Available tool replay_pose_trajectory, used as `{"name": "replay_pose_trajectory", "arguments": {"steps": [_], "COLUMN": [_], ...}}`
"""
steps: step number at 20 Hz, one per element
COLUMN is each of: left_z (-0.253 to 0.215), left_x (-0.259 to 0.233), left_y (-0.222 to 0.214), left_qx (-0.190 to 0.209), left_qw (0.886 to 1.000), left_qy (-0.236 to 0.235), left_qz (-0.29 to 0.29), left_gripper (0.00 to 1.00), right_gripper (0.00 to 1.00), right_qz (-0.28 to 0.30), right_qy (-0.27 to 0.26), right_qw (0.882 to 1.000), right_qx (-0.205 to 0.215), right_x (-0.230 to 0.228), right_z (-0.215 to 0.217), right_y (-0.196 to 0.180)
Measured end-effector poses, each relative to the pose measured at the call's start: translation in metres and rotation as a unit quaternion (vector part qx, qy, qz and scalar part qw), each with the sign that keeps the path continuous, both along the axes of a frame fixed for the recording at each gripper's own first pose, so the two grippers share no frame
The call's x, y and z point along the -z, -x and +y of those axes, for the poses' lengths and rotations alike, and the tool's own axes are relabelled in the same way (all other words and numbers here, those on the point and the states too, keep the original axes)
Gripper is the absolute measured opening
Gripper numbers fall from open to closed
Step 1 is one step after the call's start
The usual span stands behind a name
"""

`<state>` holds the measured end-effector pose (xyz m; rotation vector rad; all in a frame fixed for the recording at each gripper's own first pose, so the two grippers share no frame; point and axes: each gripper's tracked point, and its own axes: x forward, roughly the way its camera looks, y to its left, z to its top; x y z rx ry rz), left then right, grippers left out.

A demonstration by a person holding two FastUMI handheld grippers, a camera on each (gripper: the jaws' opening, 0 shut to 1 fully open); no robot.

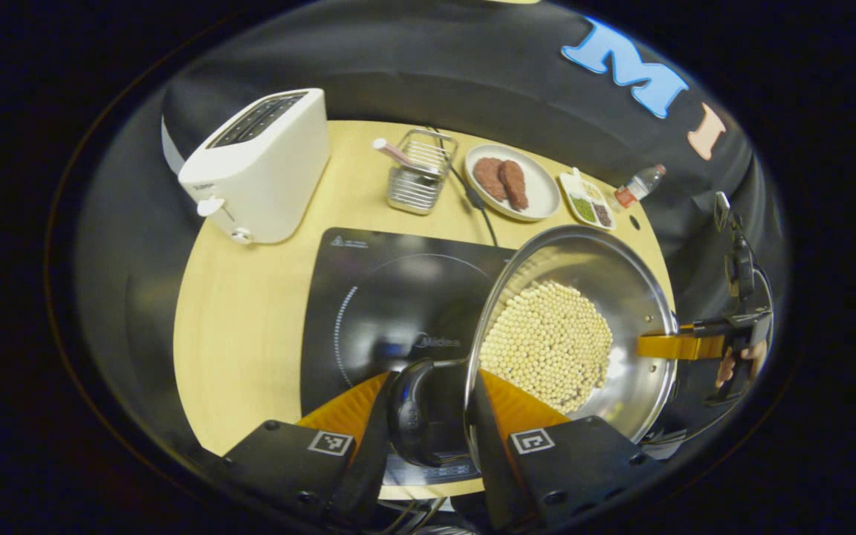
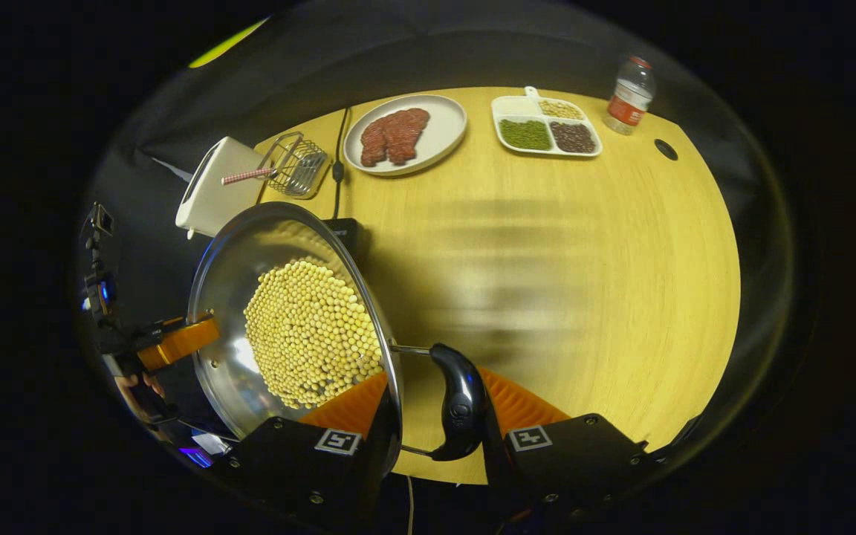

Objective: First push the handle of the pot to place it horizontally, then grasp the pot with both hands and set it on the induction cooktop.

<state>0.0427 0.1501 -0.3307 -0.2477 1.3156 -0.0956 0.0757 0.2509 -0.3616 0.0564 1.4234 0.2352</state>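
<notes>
While the pot (image 1: 573, 327) hangs tilted over the right edge of the induction cooktop (image 1: 391, 312), I see broad bare wood on the counter (image 2: 584, 282) to its right and a narrower strip between the cooktop and the toaster (image 1: 261, 167). Behind sit a wire basket (image 1: 419, 174), a plate of meat (image 1: 510, 182), a divided dish (image 2: 547, 126) and a bottle (image 2: 628, 93) near the far edge. My tool bodies cut off the pot's near rim, and whether its base touches the cooktop is hidden. My left tool (image 1: 428, 416) is closed on one dark pot handle (image 1: 417, 416); my right tool (image 2: 435, 416) is clamped on the opposite handle (image 2: 461, 401), with beans (image 2: 309, 342) heaped inside.
</notes>
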Motion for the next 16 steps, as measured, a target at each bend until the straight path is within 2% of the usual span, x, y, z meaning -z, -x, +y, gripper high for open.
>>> {"name": "replay_pose_trajectory", "arguments": {"steps": [2, 3, 4, 11, 16], "left_z": [0.002, 0.003, 0.001, 0.0, 0.002], "left_x": [0.0, -0.001, 0.0, 0.004, 0.002], "left_y": [0.0, 0.0, 0.001, -0.002, -0.007], "left_qx": [-0.002, -0.004, -0.006, -0.016, -0.008], "left_qw": [1.0, 1.0, 1.0, 1.0, 1.0], "left_qy": [-0.003, -0.004, -0.004, -0.001, -0.01], "left_qz": [0.001, 0.0, 0.0, 0.01, 0.012], "left_gripper": [0.6, 0.63, 0.6, 0.6, 0.6], "right_gripper": [0.58, 0.58, 0.58, 0.58, 0.58], "right_qz": [0.005, 0.007, 0.01, 0.006, 0.011], "right_qy": [0.002, 0.001, 0.0, 0.016, 0.015], "right_qw": [1.0, 1.0, 1.0, 1.0, 1.0], "right_qx": [-0.005, -0.006, -0.006, -0.012, -0.002], "right_x": [0.004, 0.006, 0.008, 0.021, 0.031], "right_z": [0.017, 0.025, 0.034, 0.087, 0.106], "right_y": [-0.004, -0.006, -0.006, -0.013, -0.015]}}
